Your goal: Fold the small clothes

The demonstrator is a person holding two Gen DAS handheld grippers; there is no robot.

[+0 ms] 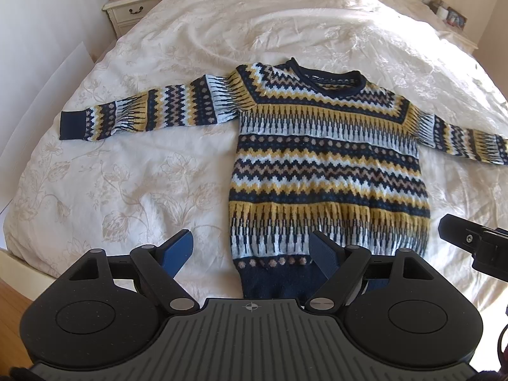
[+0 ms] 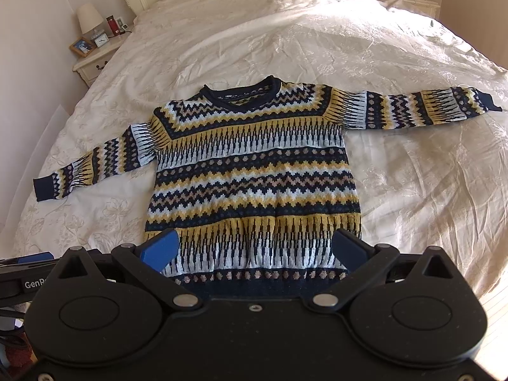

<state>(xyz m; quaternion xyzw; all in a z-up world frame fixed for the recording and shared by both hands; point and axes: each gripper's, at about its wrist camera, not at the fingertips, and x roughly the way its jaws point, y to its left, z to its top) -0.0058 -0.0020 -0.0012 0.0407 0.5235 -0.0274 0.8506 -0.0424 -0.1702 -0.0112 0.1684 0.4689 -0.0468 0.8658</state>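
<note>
Left wrist: the left gripper (image 1: 250, 250) gapes wide over a zigzag-knit sweater (image 1: 327, 165) lying flat at 12 o'clock on the floral bedspread (image 1: 127, 174)

Right wrist: the right gripper (image 2: 254, 249) is likewise spread, empty; "GenR" shows at 9 o'clock

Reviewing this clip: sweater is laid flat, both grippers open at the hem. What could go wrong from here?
1. The navy, yellow and white patterned knit sweater lies on a soft, wrinkled cream floral bedspread; closing fingers may pinch bedding along with the hem.
2. The left gripper straddles the hem's left corner, so it may catch only the edge.
3. Both sleeves are spread wide and may drag or bunch in a bottom-up fold.
</note>
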